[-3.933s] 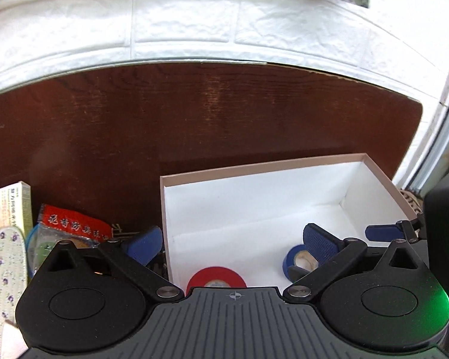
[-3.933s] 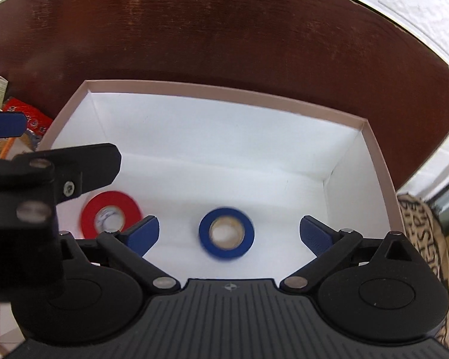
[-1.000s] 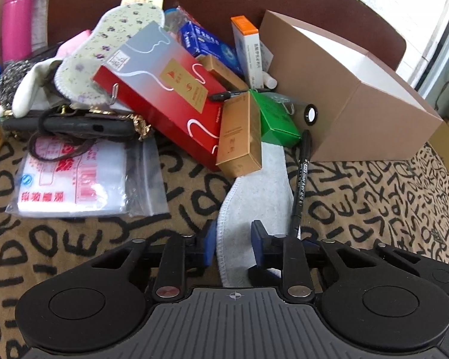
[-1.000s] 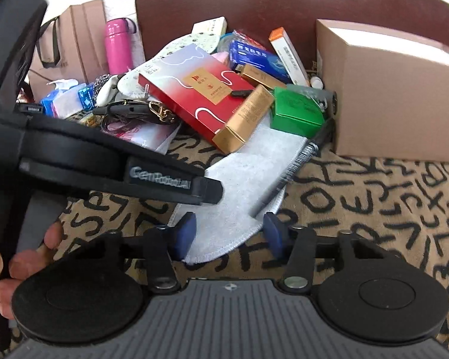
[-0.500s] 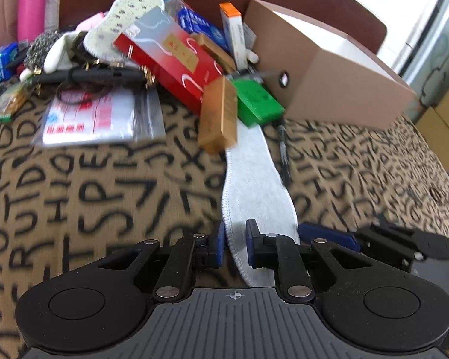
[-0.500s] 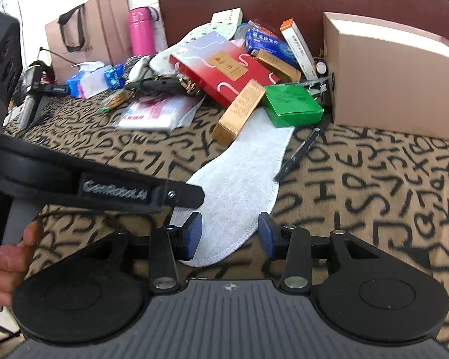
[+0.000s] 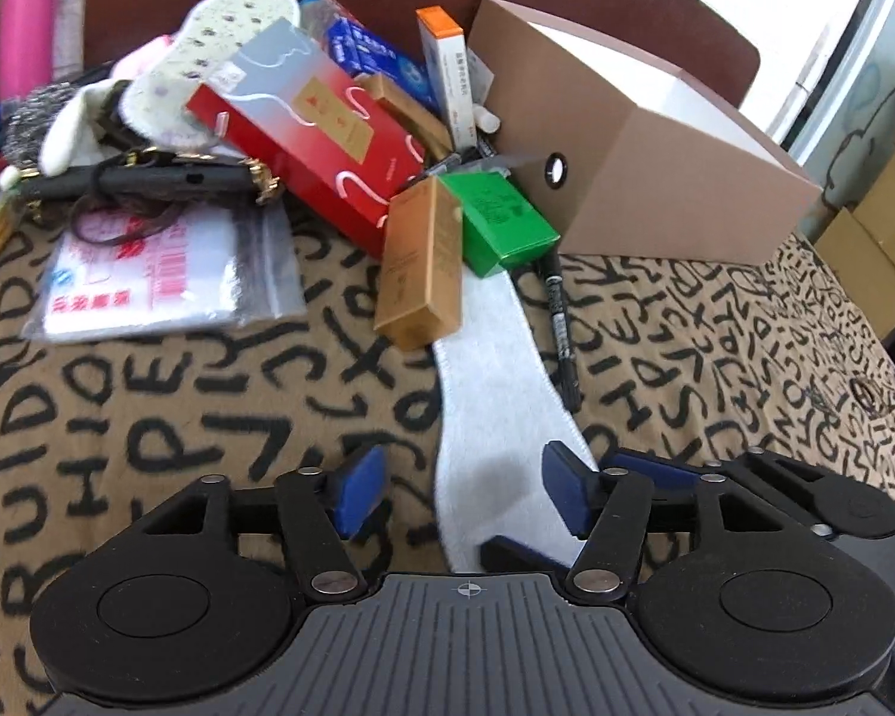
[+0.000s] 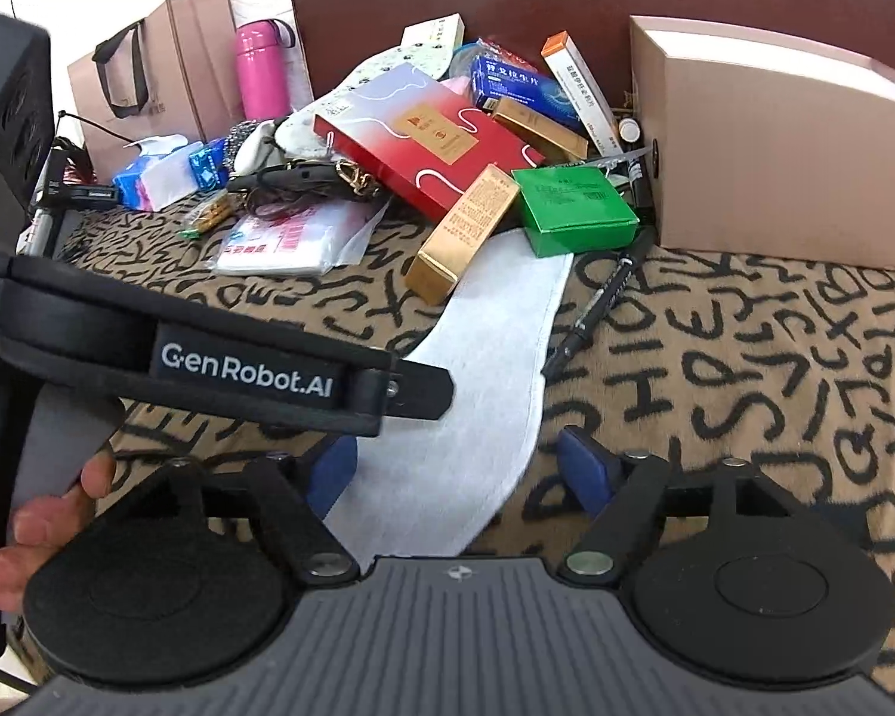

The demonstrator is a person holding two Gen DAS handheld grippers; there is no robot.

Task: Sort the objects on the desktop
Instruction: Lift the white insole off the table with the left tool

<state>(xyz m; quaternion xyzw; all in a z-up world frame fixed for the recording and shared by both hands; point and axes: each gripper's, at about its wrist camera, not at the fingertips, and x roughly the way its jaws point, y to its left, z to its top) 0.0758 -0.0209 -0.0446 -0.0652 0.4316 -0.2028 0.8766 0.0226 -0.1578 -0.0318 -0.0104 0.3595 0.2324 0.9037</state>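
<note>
A long white insole (image 7: 495,394) lies flat on the letter-patterned cloth, its far end under a gold box (image 7: 423,262). My left gripper (image 7: 462,492) straddles its near end; the jaws are opening and the blue pads stand clear of the fabric. From the right, my right gripper (image 8: 456,474) spans the same end of the insole (image 8: 477,370). Its jaws are also opening and its pads do not press on the insole. The left gripper's black arm (image 8: 244,370) crosses the right wrist view, held by a hand (image 8: 48,513).
A pink-beige box (image 7: 656,179) stands at the back right. Beside it is a pile: a green box (image 7: 495,221), a red box (image 7: 310,131), a plastic bag (image 7: 149,274) and a black pen (image 7: 561,328). A pink bottle (image 8: 259,71) and a paper bag (image 8: 149,71) stand at the far left.
Both grippers left the white box with the tape rolls and came to the insole. In the last half second the left jaws went from shut to wide, and the right jaws spread too.
</note>
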